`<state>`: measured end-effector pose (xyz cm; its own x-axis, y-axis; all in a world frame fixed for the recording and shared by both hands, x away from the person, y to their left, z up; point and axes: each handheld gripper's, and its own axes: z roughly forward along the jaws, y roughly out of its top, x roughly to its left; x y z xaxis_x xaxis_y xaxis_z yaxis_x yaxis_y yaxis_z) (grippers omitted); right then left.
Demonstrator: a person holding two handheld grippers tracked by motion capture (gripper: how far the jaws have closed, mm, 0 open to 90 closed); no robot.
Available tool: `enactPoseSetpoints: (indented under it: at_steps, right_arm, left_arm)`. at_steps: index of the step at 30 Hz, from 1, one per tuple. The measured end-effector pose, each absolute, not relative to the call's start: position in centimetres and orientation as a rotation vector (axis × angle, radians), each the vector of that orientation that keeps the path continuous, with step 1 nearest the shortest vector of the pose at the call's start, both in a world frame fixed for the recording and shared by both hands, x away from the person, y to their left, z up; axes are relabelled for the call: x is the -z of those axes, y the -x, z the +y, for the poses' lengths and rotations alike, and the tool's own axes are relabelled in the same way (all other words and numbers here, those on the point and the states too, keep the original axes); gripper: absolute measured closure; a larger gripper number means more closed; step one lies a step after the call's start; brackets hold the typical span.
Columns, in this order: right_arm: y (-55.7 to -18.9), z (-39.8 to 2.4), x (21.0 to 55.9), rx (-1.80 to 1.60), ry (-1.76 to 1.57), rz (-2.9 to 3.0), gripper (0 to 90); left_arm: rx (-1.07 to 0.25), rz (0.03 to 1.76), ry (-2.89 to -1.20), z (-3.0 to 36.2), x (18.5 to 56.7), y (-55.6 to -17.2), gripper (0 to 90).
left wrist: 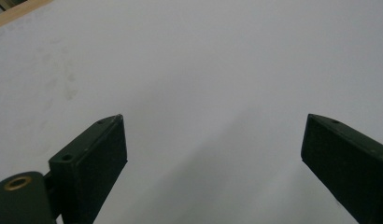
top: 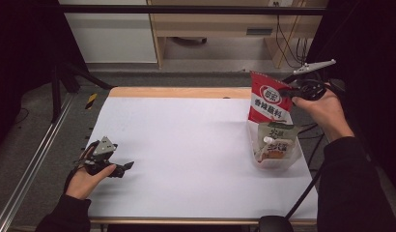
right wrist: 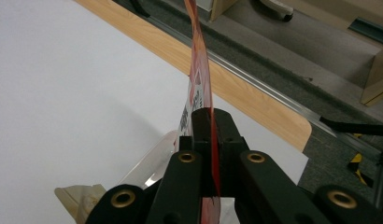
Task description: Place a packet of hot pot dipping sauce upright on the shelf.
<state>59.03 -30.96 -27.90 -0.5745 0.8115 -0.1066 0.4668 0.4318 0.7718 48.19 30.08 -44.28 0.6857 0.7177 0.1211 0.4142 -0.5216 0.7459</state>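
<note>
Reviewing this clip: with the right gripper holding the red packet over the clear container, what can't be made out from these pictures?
- High view: the lower edge of the red packet is hidden behind the pouch standing in the clear container.
- High view: the small print on both is too small to read.
- Right gripper view: the right gripper sees the packet edge-on, so its face is hidden.
- Left gripper view: the left gripper has open jaws over the white table; its body is cut off by the bottom edge.

Black hand-held gripper (top: 122, 168) in each hand — brass-ringed screws, grey three-cornered plates, black cables, dark sleeves.
</note>
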Motion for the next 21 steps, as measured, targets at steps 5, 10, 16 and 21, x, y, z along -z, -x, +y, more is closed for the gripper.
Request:
enactPoseSetpoints:
  at_steps: [5,10,16,21]
  right_arm:
    - [-59.2,-31.6,29.9,-0.985,-1.109,2.22,90.0]
    - [-58.6,-33.1,30.6,-1.011,-1.174,2.172,89.3]
    - [-57.5,-33.9,31.1,-0.97,-1.21,2.133,75.6]
    - [-55.9,-33.7,30.3,-0.921,-1.207,2.001,39.6]
  left_arm:
    - [-0.548,0.864,-2.189,30.0,44.4,-48.2,6.8]
    - [-0.544,0.858,-2.195,29.9,44.4,-48.1,6.8]
    - [-0.542,0.854,-2.201,29.6,44.5,-48.0,6.8]
    - [-0.541,0.853,-2.21,29.5,44.6,-47.8,6.8]
